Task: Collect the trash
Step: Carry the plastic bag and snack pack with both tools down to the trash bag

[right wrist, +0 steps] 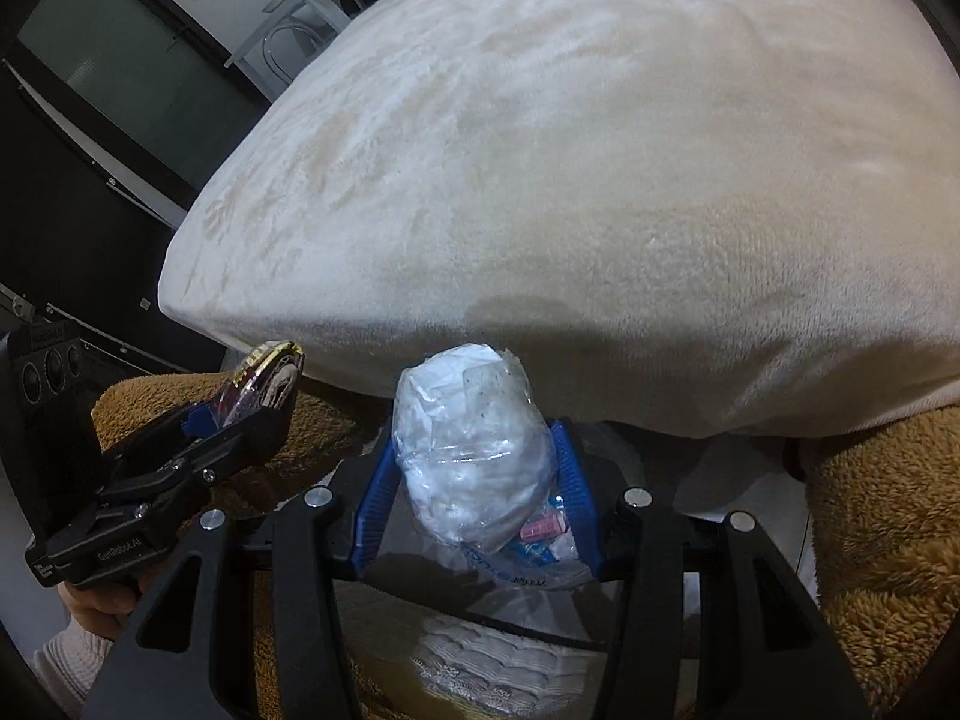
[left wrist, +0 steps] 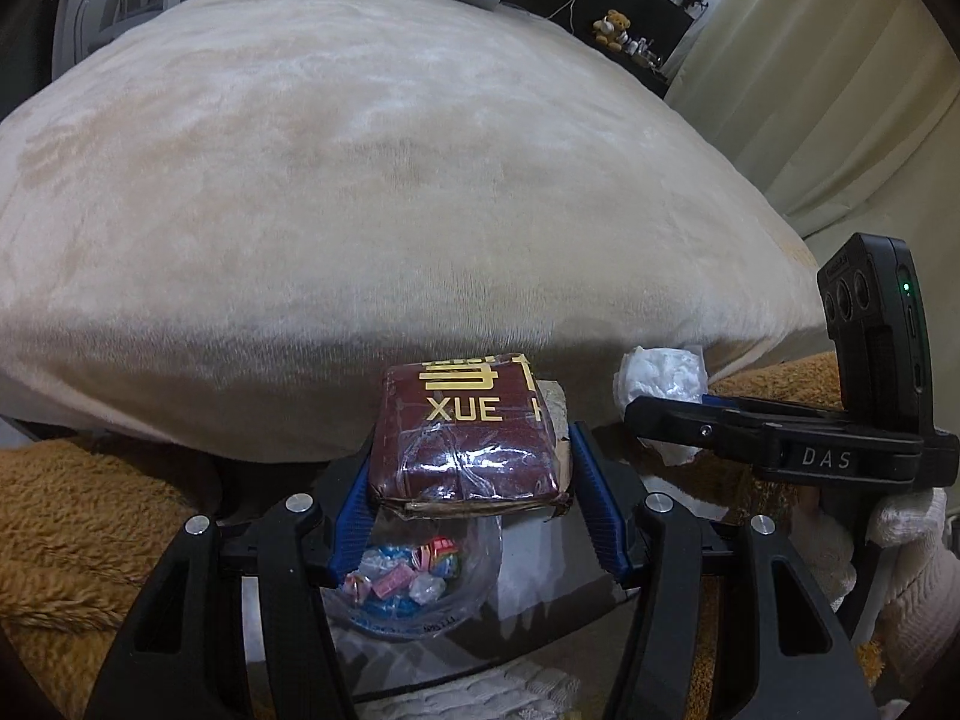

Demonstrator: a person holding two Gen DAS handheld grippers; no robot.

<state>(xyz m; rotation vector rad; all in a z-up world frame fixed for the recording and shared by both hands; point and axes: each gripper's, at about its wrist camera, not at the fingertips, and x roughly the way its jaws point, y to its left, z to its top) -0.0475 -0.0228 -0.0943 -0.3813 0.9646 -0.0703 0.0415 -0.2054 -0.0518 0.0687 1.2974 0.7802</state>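
Note:
My left gripper (left wrist: 471, 468) is shut on a flattened maroon box (left wrist: 468, 438) with gold "XUE" lettering, wrapped in clear film. Directly below it sits a clear bowl (left wrist: 480, 594) with several coloured wrappers inside. My right gripper (right wrist: 477, 474) is shut on a crumpled white plastic bag (right wrist: 471, 450). The same bowl (right wrist: 528, 570) shows under that bag, partly hidden by it. In the left wrist view the right gripper (left wrist: 666, 420) sits to the right with the white bag (left wrist: 660, 378). In the right wrist view the left gripper (right wrist: 252, 402) sits to the left holding the box (right wrist: 264, 381) edge-on.
A large cream plush bed cover (left wrist: 390, 180) fills the space ahead. A brown fuzzy rug (left wrist: 72, 516) lies on both sides. A dark glossy table top (left wrist: 552, 594) carries the bowl. A teddy bear (left wrist: 612, 27) stands on a far shelf. White-sleeved hands (left wrist: 900, 540) hold the grippers.

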